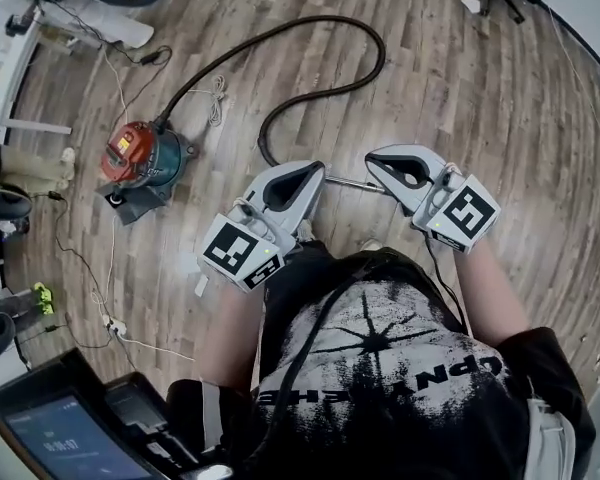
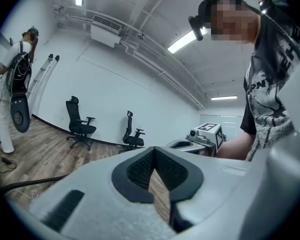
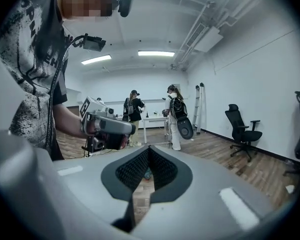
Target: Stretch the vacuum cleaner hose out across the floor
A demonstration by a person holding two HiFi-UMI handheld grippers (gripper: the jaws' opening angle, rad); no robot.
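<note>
Holding both tools at waist height, the person has the left gripper point(image 1: 315, 170) and right gripper point(image 1: 375, 160) clenched on nothing. Just beyond them the hose's metal end point(image 1: 352, 182) lies on the wooden floor point(image 1: 480, 98). From there the hose point(image 1: 310, 28) curls away in a wide loop and back to the vacuum cleaner point(image 1: 140, 153) at left. Stretching looks not yet begun: the hose lies ungrasped and looped.

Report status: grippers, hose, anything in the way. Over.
Left gripper, right gripper: both shut, empty. Long black vacuum hose looped on wooden floor, not stretched. White cord lies beside red canister vacuum cleaner.
</note>
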